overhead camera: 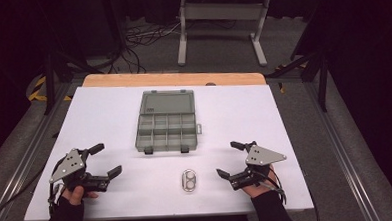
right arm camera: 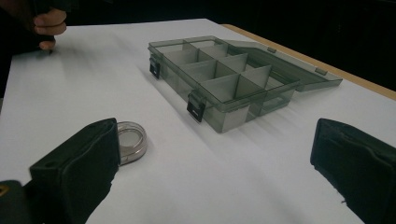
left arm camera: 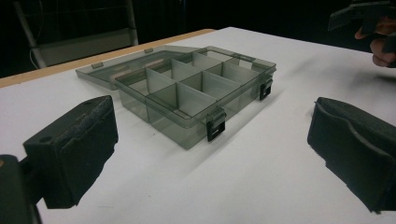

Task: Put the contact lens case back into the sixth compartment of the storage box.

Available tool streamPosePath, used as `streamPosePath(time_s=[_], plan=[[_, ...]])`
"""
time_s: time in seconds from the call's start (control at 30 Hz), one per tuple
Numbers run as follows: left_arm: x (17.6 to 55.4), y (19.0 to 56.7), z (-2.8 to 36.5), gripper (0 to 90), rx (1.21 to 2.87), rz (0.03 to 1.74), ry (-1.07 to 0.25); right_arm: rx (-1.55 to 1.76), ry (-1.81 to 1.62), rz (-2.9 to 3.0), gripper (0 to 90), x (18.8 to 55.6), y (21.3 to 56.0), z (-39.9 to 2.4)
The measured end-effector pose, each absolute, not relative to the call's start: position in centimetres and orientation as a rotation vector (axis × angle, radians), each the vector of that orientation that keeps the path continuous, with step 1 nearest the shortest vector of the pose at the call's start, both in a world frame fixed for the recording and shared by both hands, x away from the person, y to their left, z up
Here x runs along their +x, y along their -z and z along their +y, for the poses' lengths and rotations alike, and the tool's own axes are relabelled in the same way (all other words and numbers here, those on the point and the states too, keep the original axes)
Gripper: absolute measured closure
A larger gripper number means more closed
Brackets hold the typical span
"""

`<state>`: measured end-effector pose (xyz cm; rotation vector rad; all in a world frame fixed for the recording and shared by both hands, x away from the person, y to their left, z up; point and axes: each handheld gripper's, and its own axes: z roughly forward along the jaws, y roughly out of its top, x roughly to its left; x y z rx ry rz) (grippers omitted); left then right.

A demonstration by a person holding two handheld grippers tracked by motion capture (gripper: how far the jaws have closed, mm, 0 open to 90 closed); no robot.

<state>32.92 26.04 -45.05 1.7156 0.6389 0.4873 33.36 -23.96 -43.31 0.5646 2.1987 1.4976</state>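
Note:
A smoky clear plastic organiser box (overhead camera: 165,127) lies in the middle of the white table (overhead camera: 243,103), lid flat open toward the far side, its several compartments empty. The box (left arm camera: 191,91) stands ahead of the left jaws, and the same box (right arm camera: 224,77) ahead of the right jaws. A small round metal tin with clear lids (overhead camera: 189,180) rests in front of the box, between the hands; the tin (right arm camera: 130,140) lies just beyond the right gripper's left jaw. My left gripper (overhead camera: 108,159) is open near the front left edge, empty. My right gripper (overhead camera: 228,159) is open at the front right, empty.
The table's wooden far edge (overhead camera: 172,79) shows beyond the white top. A metal stand (overhead camera: 220,19) and cables (overhead camera: 141,38) are on the floor behind. Rails (overhead camera: 346,154) run along both table sides. White surface lies bare to either side of the box.

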Motion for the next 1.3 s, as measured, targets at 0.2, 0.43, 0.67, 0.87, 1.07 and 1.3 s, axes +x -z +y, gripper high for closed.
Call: streamPosePath(time_s=[0.2, 0.43, 0.67, 0.87, 1.07, 1.3], plan=[[32.9, 45.0, 26.1, 2.6, 1.714, 0.636, -0.489, 0.531, -1.482, 2.248, 3.1, 33.8, 42.6, -22.7], [32.9, 44.9, 26.0, 2.6, 1.721, 0.627, -0.489, 0.480, -1.490, 2.291, 3.2, 34.4, 41.9, -21.2], [32.8, 44.9, 26.0, 2.6, 1.723, 0.625, -0.488, 0.456, -1.480, 2.332, 3.1, 34.9, 41.5, -20.1], [32.9, 45.0, 26.0, 2.6, 1.725, 0.621, -0.489, 0.439, -1.485, 2.347, 2.1, 35.1, 40.9, -19.4], [32.9, 45.0, 26.0, 2.6, 1.729, 0.620, -0.486, 0.406, -1.463, 2.372, 2.0, 35.1, 40.1, -18.2], [32.9, 45.0, 26.0, 2.6, 1.738, 0.612, -0.485, 0.370, -1.463, 2.390, 1.7, 35.3, 39.8, -17.4]])
